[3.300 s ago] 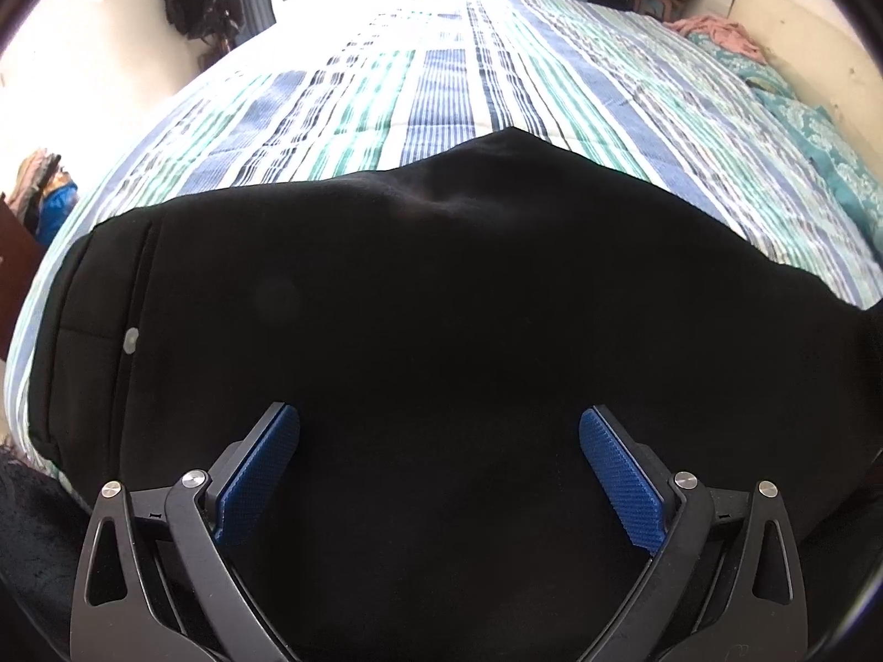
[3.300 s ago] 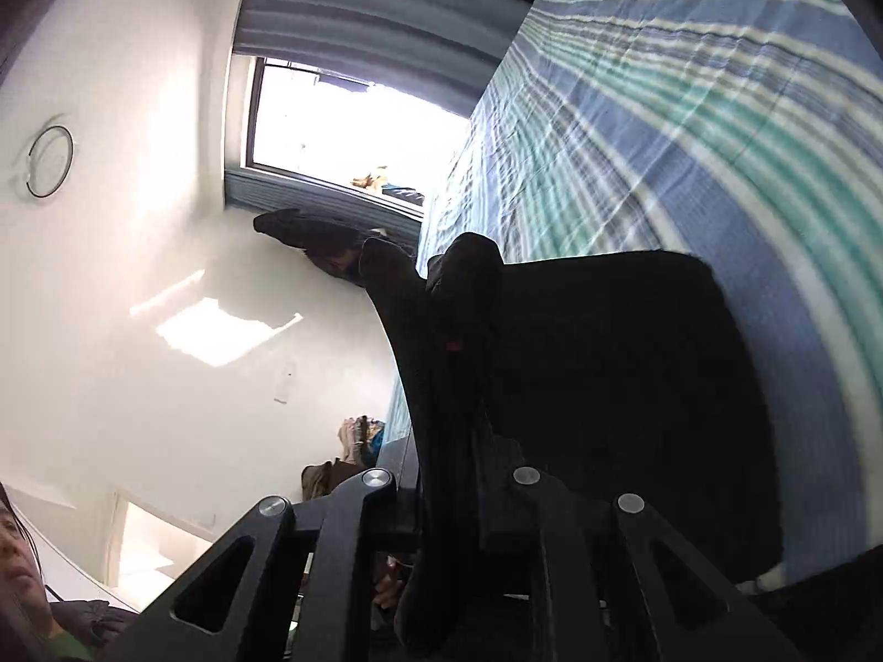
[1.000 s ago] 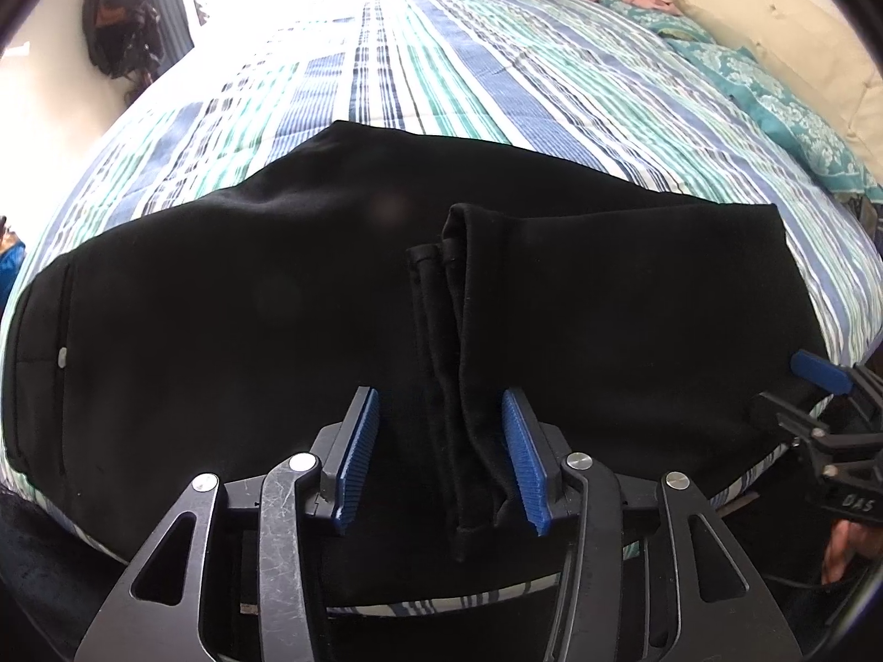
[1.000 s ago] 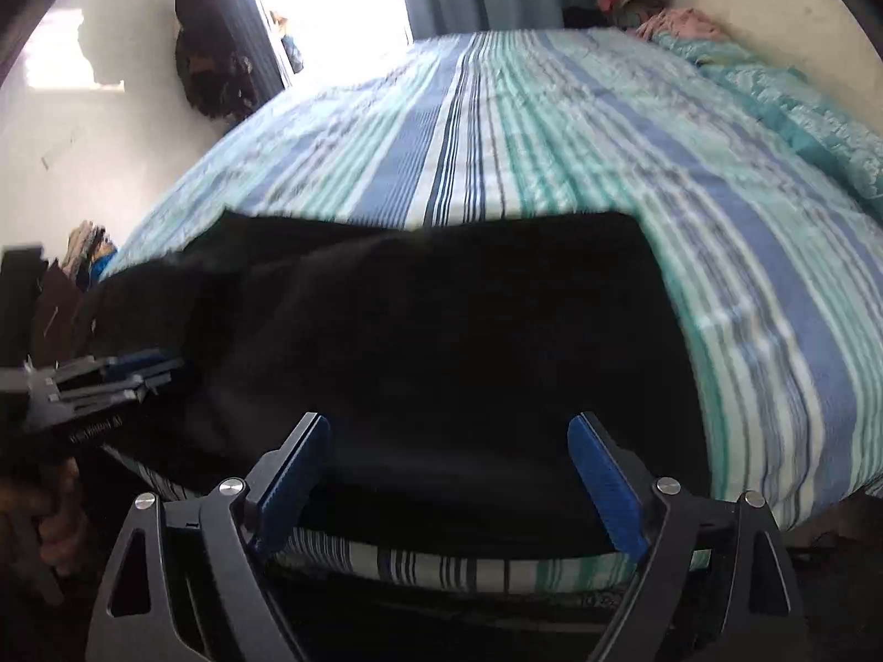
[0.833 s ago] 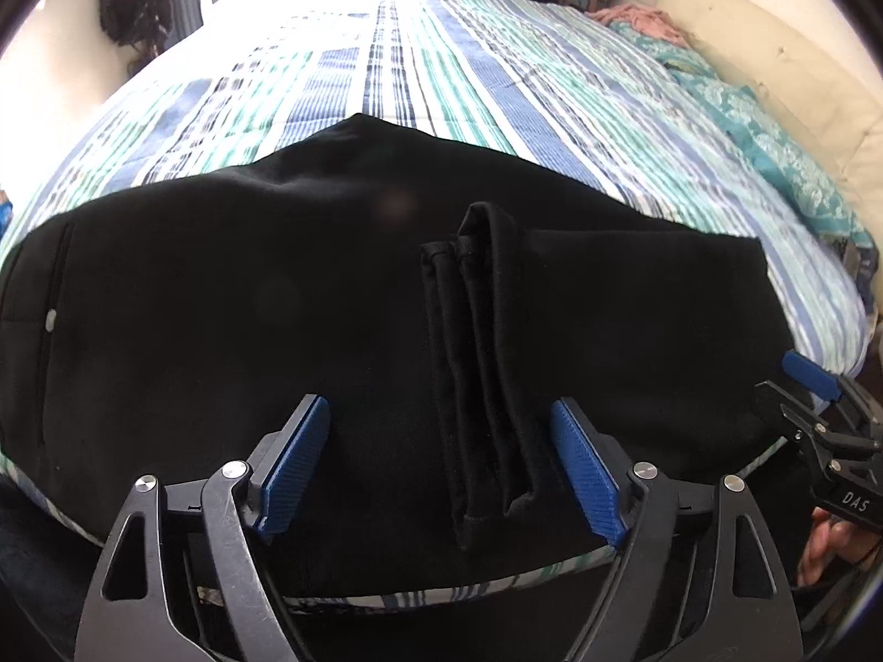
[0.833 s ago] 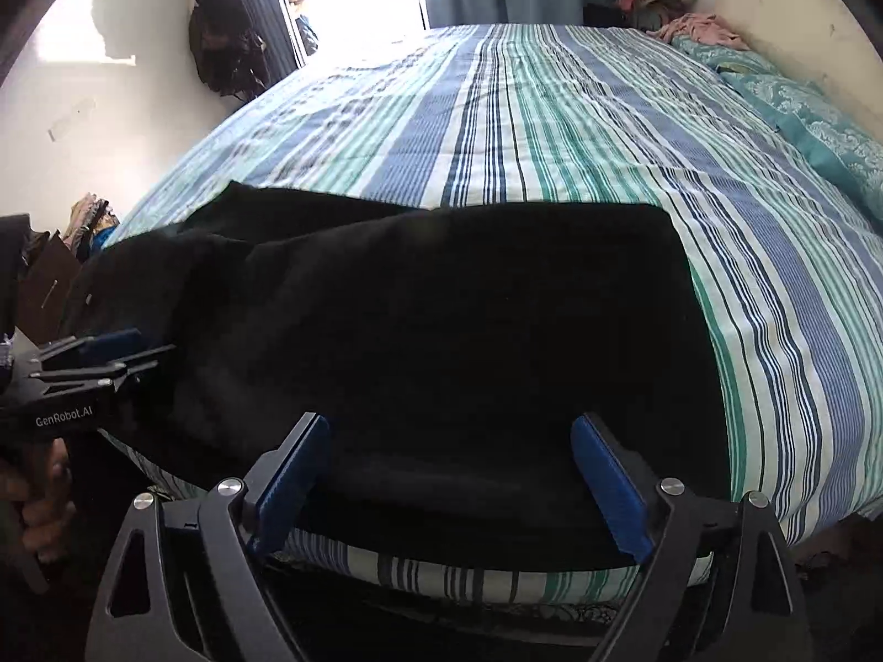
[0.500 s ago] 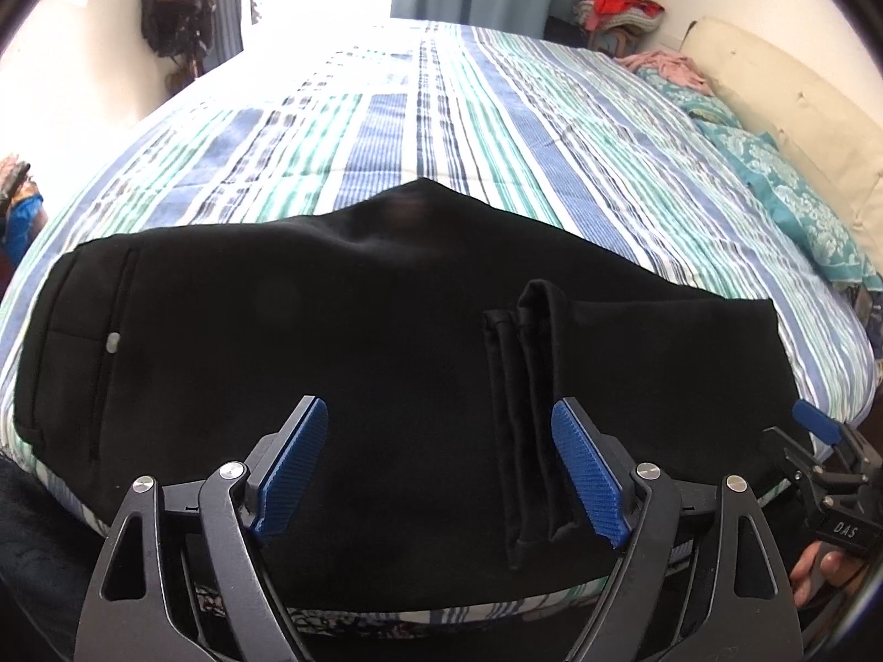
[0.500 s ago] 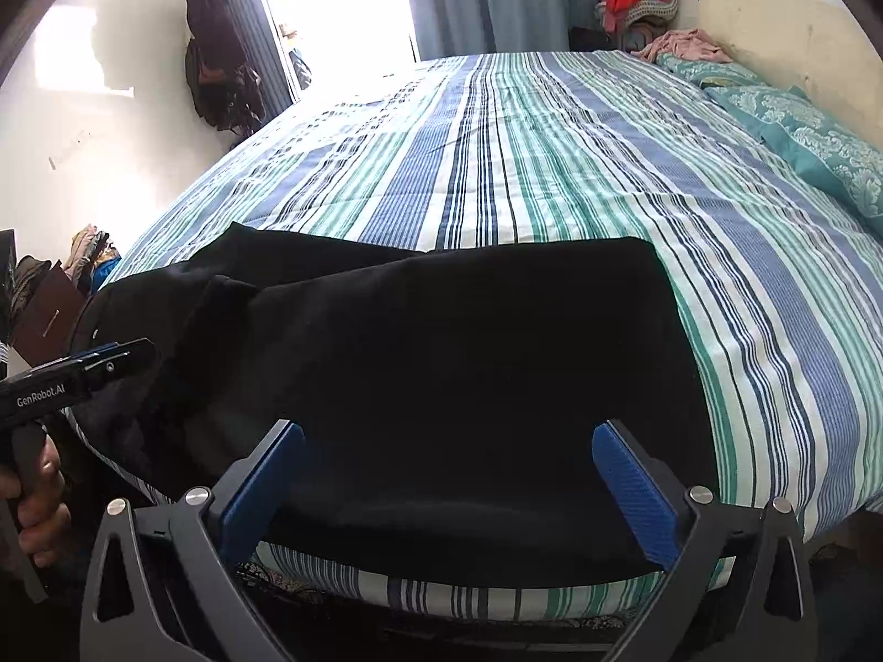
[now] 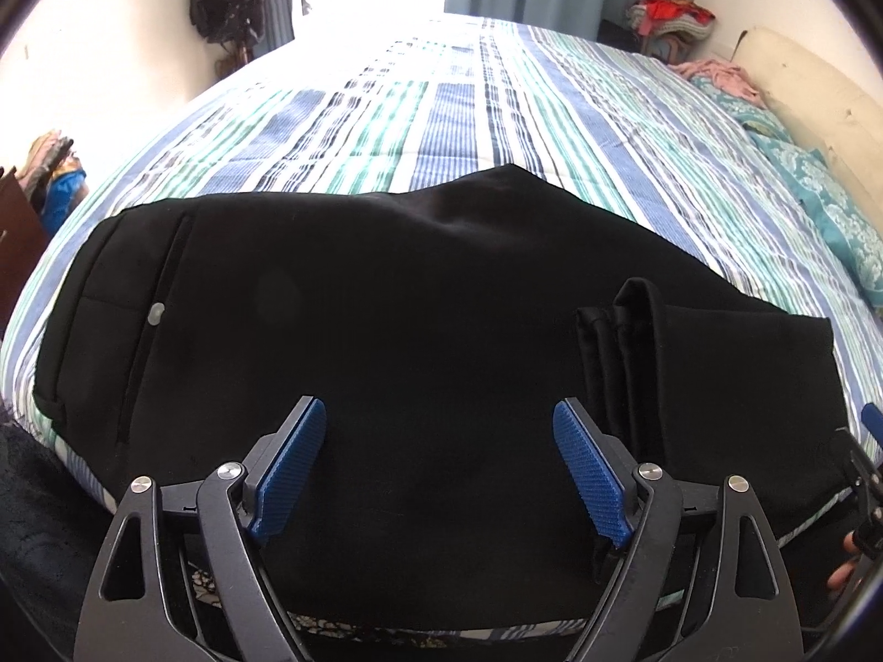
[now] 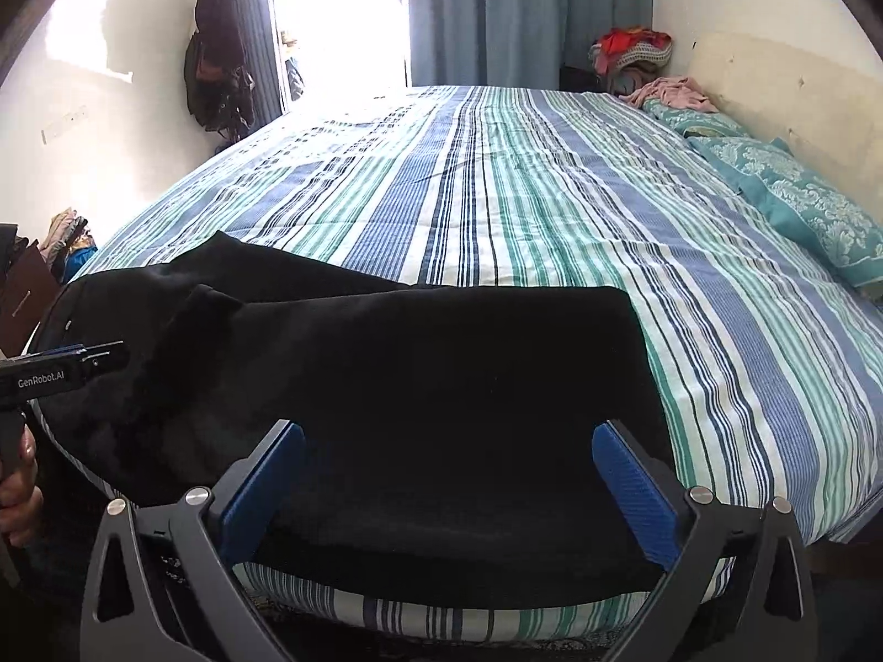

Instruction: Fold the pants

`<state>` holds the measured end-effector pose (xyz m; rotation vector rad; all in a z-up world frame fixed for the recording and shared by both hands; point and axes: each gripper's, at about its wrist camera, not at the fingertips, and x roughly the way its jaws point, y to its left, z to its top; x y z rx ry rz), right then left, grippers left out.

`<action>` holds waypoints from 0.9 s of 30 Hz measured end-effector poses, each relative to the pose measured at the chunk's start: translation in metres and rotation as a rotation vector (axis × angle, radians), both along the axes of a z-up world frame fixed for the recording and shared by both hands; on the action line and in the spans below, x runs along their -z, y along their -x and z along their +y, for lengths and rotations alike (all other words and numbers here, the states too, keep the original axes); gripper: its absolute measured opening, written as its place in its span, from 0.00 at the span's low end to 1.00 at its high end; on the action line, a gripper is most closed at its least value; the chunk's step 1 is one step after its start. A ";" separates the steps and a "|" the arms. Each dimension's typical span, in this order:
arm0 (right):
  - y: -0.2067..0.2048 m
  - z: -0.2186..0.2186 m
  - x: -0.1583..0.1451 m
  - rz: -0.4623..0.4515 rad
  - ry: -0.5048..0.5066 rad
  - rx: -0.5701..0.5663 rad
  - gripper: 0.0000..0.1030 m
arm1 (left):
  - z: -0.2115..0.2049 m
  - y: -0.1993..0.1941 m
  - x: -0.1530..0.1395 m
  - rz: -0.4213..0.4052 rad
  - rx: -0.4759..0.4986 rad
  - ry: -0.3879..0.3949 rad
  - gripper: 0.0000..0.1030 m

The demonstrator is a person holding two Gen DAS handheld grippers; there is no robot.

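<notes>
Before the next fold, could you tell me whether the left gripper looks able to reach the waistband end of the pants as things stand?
Probably yes. The left gripper, jaws just opened and empty, hangs over the pants; the waistband end lies flat and uncovered at the bed's near edge.

pants (image 9: pixel 386 331): matt black woven cloth, smooth. bedspread (image 10: pixel 552 209): striped cotton-like cloth, finely ribbed. left gripper (image 9: pixel 441 469) and right gripper (image 10: pixel 450 491): matt black plastic arms, bright metal rivets, blue ridged rubbery pads (image 9: pixel 287 469). curtain (image 10: pixel 524 11): soft blue cloth.
</notes>
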<state>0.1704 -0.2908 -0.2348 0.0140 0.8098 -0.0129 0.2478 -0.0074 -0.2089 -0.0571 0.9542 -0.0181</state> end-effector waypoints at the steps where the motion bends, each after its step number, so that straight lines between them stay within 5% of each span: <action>1: 0.001 0.000 -0.002 -0.014 0.003 0.004 1.00 | 0.000 0.001 0.002 -0.005 -0.005 -0.009 0.84; 11: 0.000 0.012 0.004 0.011 0.062 -0.043 1.00 | -0.012 0.003 0.015 0.014 0.040 -0.097 0.99; 22: -0.001 0.023 0.016 0.071 0.071 -0.074 1.00 | -0.012 0.001 0.019 0.036 0.033 -0.095 1.00; 27: -0.007 0.022 0.038 0.169 0.014 -0.077 1.00 | -0.012 0.001 0.019 0.039 0.030 -0.099 1.00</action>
